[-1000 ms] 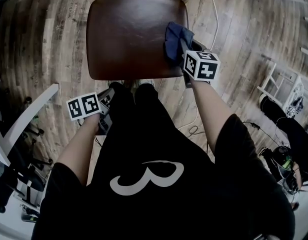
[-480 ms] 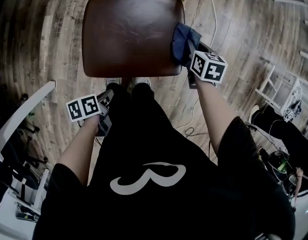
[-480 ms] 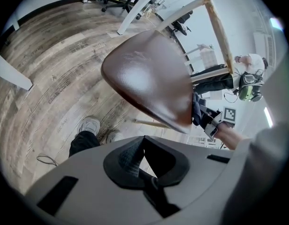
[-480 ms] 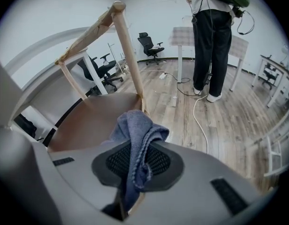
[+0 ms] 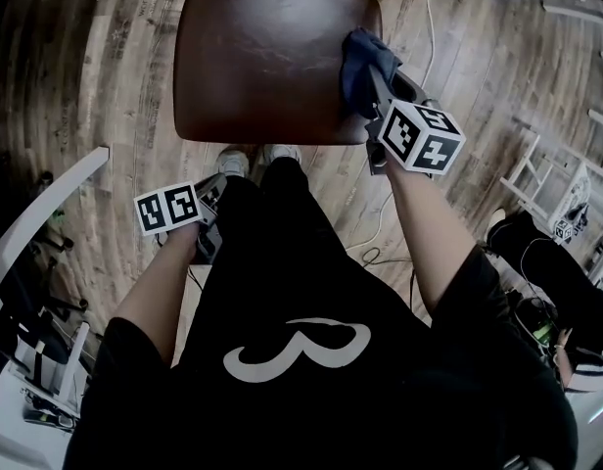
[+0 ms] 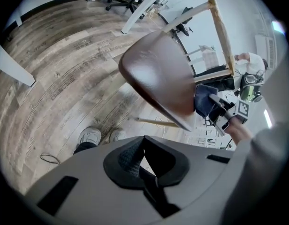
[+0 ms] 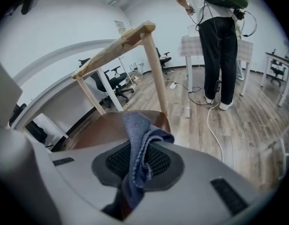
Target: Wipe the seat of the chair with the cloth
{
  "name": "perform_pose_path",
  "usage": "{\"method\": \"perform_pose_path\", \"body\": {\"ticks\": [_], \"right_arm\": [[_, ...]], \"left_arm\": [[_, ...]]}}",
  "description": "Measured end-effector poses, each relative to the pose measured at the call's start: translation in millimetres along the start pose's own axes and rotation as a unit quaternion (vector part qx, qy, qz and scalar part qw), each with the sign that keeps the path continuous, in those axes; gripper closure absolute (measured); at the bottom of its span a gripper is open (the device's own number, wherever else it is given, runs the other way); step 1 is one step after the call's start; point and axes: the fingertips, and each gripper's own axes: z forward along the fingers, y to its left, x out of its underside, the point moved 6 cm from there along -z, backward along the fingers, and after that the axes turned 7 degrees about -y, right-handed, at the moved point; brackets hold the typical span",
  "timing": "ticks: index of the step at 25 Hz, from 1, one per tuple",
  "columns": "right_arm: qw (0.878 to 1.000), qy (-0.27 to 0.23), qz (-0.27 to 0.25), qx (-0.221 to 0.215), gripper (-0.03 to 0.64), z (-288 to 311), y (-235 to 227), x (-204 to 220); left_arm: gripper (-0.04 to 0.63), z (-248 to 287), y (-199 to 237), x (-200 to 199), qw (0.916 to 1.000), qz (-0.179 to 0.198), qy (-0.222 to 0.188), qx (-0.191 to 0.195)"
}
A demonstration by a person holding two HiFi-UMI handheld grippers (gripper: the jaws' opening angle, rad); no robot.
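The chair's brown seat (image 5: 267, 57) lies straight below me. A dark blue cloth (image 5: 363, 67) rests bunched on the seat's right edge, and my right gripper (image 5: 380, 88) is shut on it. In the right gripper view the cloth (image 7: 140, 139) stands up between the jaws above the seat (image 7: 102, 130). My left gripper (image 5: 219, 186) hangs below the seat's front edge beside my leg, off the chair, shut with nothing in it. The left gripper view shows the seat (image 6: 158, 74), the cloth (image 6: 204, 99) and my left gripper (image 6: 143, 165).
The chair's light wooden back frame (image 7: 118, 46) rises behind the seat. A person (image 7: 219, 36) stands on the wood floor to the right, with a white cable (image 7: 214, 130) trailing there. My shoes (image 5: 253, 157) sit under the front edge. A white desk leg (image 5: 47, 218) is at left.
My right gripper has slid the cloth a little along the seat's right edge and now looks slightly higher. The left gripper has stayed where it was.
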Motion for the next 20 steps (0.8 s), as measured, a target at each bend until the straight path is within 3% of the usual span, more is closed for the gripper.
{"method": "perform_pose_path", "body": {"ticks": [9,20], "right_arm": [[0.997,-0.007,0.029,-0.074,0.561,17.5,105.2,9.0],[0.983,0.043,0.055,-0.172,0.561,36.3,247.6,51.9]], "left_arm": [[0.583,-21.7,37.7,-8.6,0.9998,-0.019,-0.005,0.004],[0.583,-69.4,93.9,-25.4,0.9996,-0.022,-0.013,-0.008]]}}
